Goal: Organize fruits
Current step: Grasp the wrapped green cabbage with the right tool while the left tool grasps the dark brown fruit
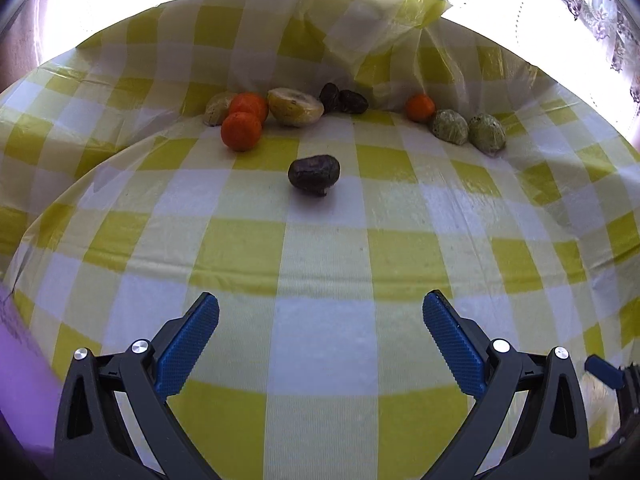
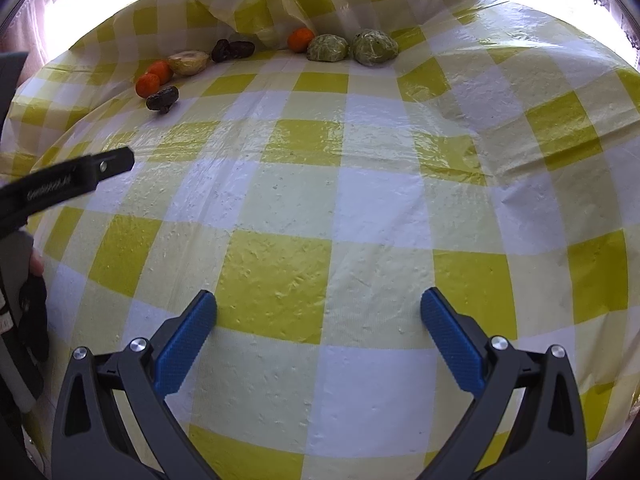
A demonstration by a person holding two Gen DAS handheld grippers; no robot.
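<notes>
Across the yellow-and-white checked tablecloth [image 1: 320, 264] the fruit sits along the far edge, where the cloth rises in a crumpled fold [image 1: 360, 40] against the bright window. Nearest of all, out on its own in the middle of the left wrist view, lies a dark brown fruit [image 1: 314, 174], an oval lump whose long axis runs left to right across the table, with a small stub poking down at its near right end. Just behind it to the left are two oranges [image 1: 241, 131], one touching the other, and at their far left a pale yellowish fruit [image 1: 218, 108] half hidden behind them. Right of the oranges rests a cut pale-yellow fruit [image 1: 295, 106], lying sideways with its long axis also left to right. Beyond that a pair of dark fruits [image 1: 345, 100] huddle together at the foot of the fold. Further right a single orange [image 1: 419, 107] stands apart, then two green wrinkled fruits [image 1: 466, 129] side by side. The left gripper [image 1: 320, 336] hovers low over the near cloth, its blue pads [image 1: 188, 348] spread wide with nothing between them, pointing straight toward the lone dark fruit. The right gripper [image 2: 318, 334] is likewise spread wide and holds nothing, over bare cloth well short of the fruit, aimed more toward the green pair.
</notes>
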